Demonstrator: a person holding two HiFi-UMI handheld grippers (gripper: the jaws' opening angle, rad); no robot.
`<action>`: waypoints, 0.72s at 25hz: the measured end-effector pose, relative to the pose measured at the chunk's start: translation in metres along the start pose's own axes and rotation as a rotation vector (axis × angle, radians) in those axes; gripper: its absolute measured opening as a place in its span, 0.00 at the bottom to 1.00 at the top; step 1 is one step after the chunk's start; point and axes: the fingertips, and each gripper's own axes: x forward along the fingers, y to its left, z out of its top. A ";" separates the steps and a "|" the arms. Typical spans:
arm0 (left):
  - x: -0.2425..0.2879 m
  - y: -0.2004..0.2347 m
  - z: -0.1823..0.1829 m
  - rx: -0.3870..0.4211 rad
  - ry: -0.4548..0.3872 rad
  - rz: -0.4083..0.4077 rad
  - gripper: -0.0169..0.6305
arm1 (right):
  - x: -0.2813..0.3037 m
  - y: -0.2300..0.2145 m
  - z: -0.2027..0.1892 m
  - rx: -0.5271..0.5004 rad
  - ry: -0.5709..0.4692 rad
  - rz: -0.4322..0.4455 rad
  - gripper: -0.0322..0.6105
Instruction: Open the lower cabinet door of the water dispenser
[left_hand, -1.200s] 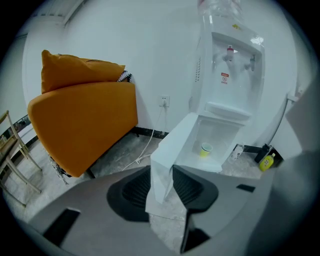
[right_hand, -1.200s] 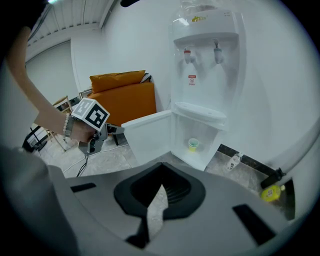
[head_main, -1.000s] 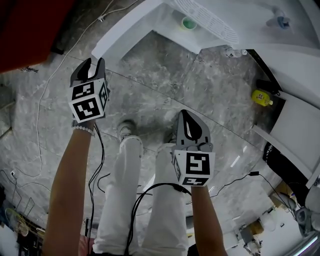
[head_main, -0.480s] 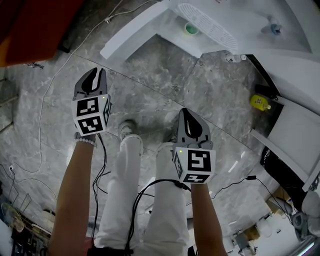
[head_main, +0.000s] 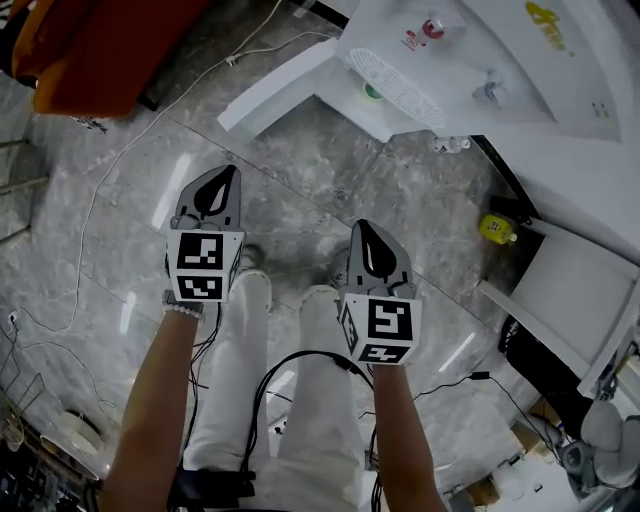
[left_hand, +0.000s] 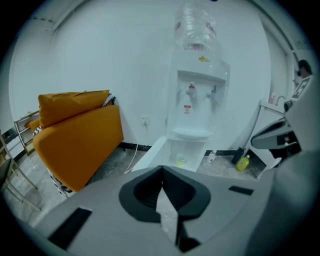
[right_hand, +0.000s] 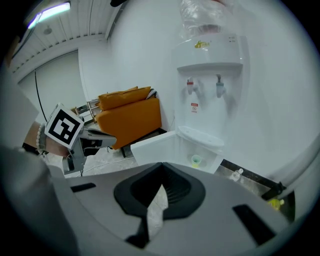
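Note:
The white water dispenser (head_main: 470, 70) stands at the top right of the head view, with a red and a blue tap. Its lower cabinet door (head_main: 275, 90) is swung out to the left, and a green cup (head_main: 372, 92) sits inside the cabinet. Both grippers hang over the floor, well short of the dispenser. My left gripper (head_main: 222, 180) is shut; its jaws have just been closing with nothing between them. My right gripper (head_main: 368, 240) is shut and empty. From the left gripper view the open door (left_hand: 150, 155) and cup (left_hand: 180, 160) lie ahead of the jaws (left_hand: 162, 169). The right gripper (right_hand: 162, 165) faces the door (right_hand: 155, 147) too.
An orange sofa (head_main: 90, 50) stands at the far left. A yellow bottle (head_main: 497, 228) and a small white bottle (head_main: 450, 145) sit on the marble floor by the dispenser. White cables (head_main: 110, 170) trail across the floor. A white panel (head_main: 560, 290) leans at right.
The left gripper's jaws went from open to shut, empty. Both grippers rose and drew back from the cabinet door; the left one shifted toward the right one. More of the dispenser's front shows.

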 end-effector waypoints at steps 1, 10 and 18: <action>-0.006 -0.004 0.007 0.004 -0.005 -0.010 0.05 | -0.004 -0.001 0.006 -0.002 -0.003 0.005 0.05; -0.077 -0.037 0.086 0.008 -0.089 -0.051 0.05 | -0.057 0.002 0.076 -0.035 -0.075 0.059 0.05; -0.147 -0.058 0.165 0.012 -0.169 -0.089 0.05 | -0.101 -0.003 0.135 -0.002 -0.134 0.094 0.05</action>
